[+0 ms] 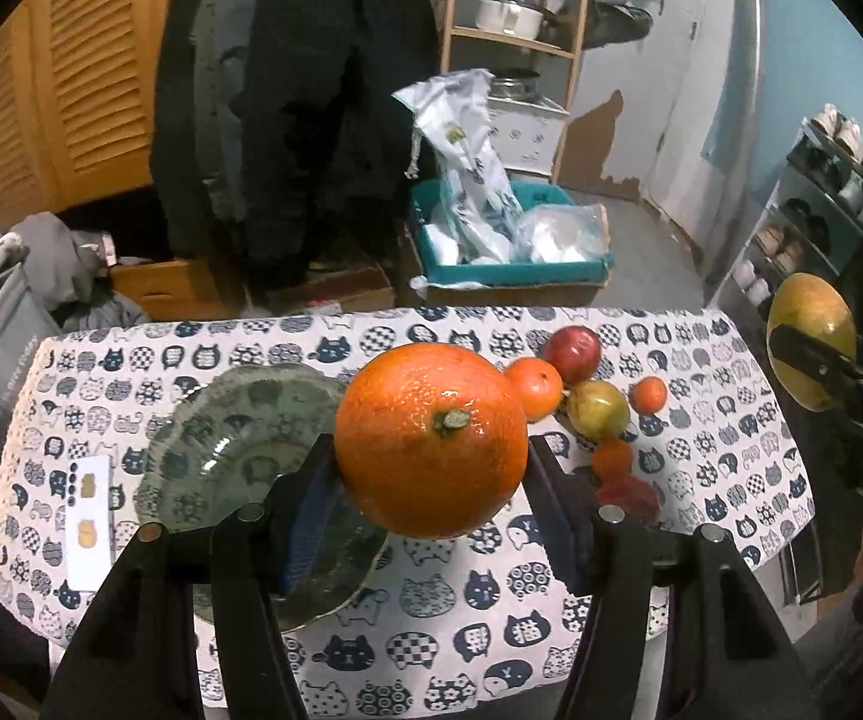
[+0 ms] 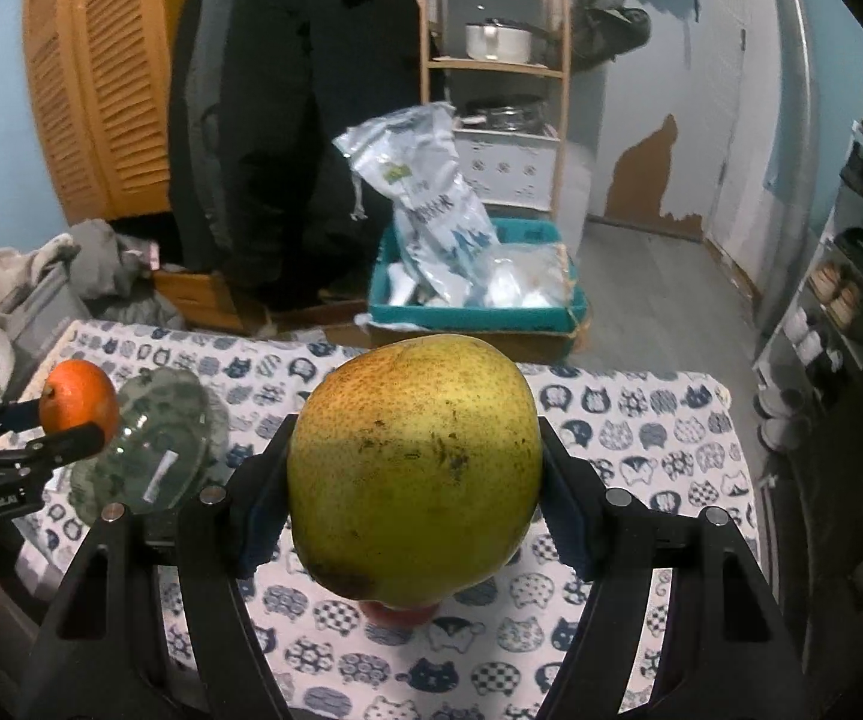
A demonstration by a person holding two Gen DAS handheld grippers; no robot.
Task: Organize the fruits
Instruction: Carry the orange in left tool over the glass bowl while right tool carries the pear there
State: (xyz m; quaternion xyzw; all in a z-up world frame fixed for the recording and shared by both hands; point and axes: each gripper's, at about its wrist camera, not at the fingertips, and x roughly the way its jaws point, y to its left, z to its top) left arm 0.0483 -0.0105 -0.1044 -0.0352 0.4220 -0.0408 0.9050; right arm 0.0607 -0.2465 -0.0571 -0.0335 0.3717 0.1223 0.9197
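Barely begun: orange (image 1: 431,441) pinched in left hand-held gripper (image 1: 431,480), pear (image 2: 414,468) in right hand-held gripper (image 2: 416,504), plate (image 1: 191,462) bare, five fruits (image 1: 596,408) waiting on tabletop (image 1: 491,630).

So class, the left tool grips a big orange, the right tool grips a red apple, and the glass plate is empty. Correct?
Not quite: the right tool grips a yellow-green pear, as the right wrist view shows. The left tool does grip the orange, and the glass plate is empty.

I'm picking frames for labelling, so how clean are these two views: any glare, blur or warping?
Left wrist view: a small glare spot on the orange, sharp in the left tool; fisheye bends the table edge. Right wrist view: the pear in the right tool is crisp, its lower half shaded; corners black.
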